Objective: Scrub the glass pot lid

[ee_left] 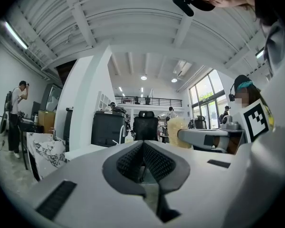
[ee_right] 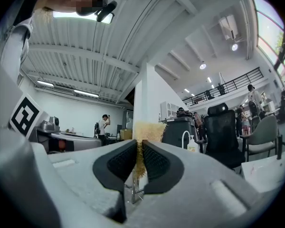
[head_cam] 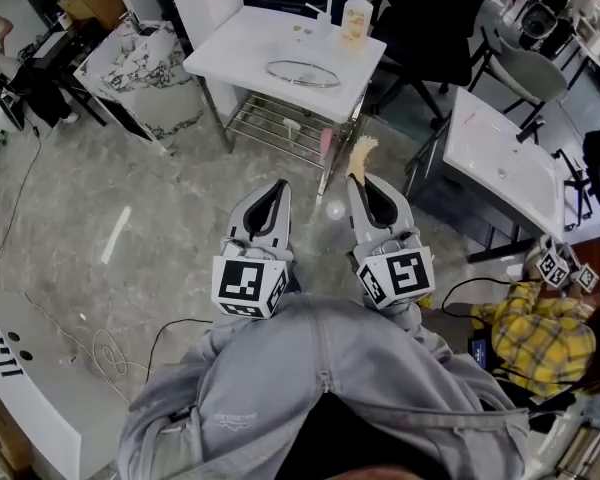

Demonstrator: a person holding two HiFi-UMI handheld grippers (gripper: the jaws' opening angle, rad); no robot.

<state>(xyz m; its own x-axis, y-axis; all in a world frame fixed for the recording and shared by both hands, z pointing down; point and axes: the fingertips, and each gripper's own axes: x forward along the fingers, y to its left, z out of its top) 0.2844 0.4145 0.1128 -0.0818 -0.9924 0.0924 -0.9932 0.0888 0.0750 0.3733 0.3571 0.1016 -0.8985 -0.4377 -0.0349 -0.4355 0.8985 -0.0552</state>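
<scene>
The glass pot lid [head_cam: 302, 73] lies on the white counter [head_cam: 235, 43] at top centre, well apart from both grippers. Your right gripper [ee_right: 138, 145] has its fingers clamped on a yellow scrubber [ee_right: 146, 129] by a thin edge, so hard rubbing could pull it free. Your left gripper [ee_left: 143, 145] has its fingers closed on nothing. Unless you open them and steady the lid, it may skate toward the counter's edge or knock the soap bottle [head_cam: 357, 13] near it.
</scene>
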